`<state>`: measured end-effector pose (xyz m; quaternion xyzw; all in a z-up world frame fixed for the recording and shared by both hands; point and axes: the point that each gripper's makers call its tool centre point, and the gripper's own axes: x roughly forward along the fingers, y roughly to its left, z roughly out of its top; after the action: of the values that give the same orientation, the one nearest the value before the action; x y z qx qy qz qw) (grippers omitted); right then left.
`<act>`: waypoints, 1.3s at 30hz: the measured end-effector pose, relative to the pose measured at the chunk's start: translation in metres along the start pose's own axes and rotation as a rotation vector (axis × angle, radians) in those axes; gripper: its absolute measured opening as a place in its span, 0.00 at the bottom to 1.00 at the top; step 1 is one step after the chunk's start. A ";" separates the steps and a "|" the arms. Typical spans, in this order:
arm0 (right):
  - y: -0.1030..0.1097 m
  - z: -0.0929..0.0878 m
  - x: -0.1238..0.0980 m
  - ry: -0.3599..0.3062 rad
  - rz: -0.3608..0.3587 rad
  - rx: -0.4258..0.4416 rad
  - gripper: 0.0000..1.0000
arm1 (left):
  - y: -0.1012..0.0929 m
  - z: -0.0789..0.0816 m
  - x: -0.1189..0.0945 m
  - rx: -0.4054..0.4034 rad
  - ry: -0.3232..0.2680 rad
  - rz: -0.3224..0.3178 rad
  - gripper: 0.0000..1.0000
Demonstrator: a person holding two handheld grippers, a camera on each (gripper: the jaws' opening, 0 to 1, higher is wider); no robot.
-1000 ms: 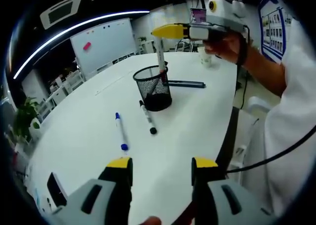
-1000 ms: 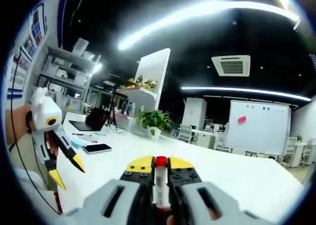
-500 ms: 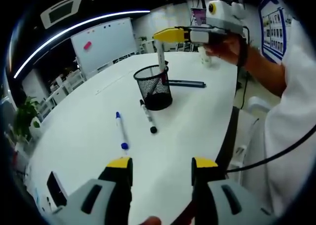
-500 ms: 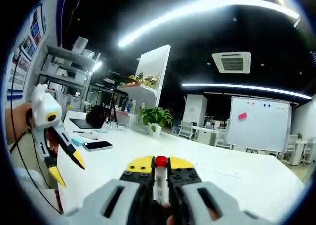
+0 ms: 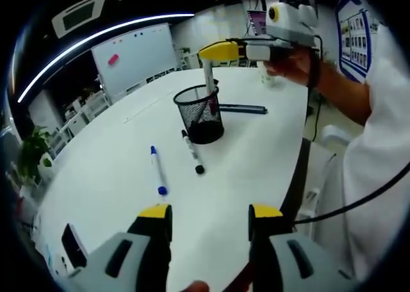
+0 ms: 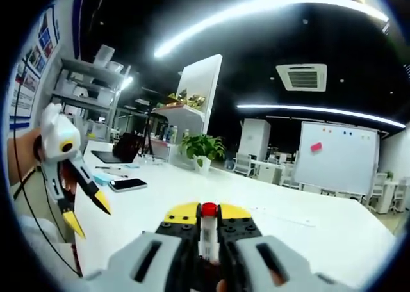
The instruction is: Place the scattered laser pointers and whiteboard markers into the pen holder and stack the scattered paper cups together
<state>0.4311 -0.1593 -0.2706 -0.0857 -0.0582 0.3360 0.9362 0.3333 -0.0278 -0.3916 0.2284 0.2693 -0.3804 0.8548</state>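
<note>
Black mesh pen holder [image 5: 200, 114] upright on white desk [image 5: 256, 157], at 12 o'clock from left tongs [image 5: 210, 214]. Right tongs [image 5: 218, 47] above holder, clamped on red-capped marker [image 6: 206, 231]; marker hangs vertical, lower end inside holder rim. Left tongs apart, nothing between them. Blue-capped marker [image 5: 157, 170] and black marker [image 5: 191, 152] lie flat on desk at holder's 7 and 6 o'clock. Dark pointer [image 5: 242, 109] lies beyond holder. Paper cup [image 5: 266, 72] at far desk edge.
</note>
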 end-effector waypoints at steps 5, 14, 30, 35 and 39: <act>-0.004 -0.008 0.001 0.020 0.002 0.001 0.10 | 0.000 0.000 0.000 0.000 0.000 -0.001 0.49; -0.002 -0.014 0.002 0.039 0.003 -0.002 0.10 | 0.000 0.001 0.000 0.003 -0.001 -0.001 0.49; -0.004 -0.025 0.002 0.068 -0.008 0.014 0.10 | -0.001 0.000 0.001 0.005 0.004 -0.002 0.49; -0.004 -0.029 0.003 0.078 -0.008 0.015 0.10 | -0.001 0.001 0.001 0.003 0.003 -0.002 0.49; -0.003 -0.031 0.004 0.084 -0.005 0.017 0.10 | -0.001 0.001 0.000 0.001 0.003 0.002 0.49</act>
<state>0.4407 -0.1630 -0.3002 -0.0915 -0.0159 0.3302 0.9393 0.3331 -0.0288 -0.3908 0.2298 0.2700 -0.3795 0.8546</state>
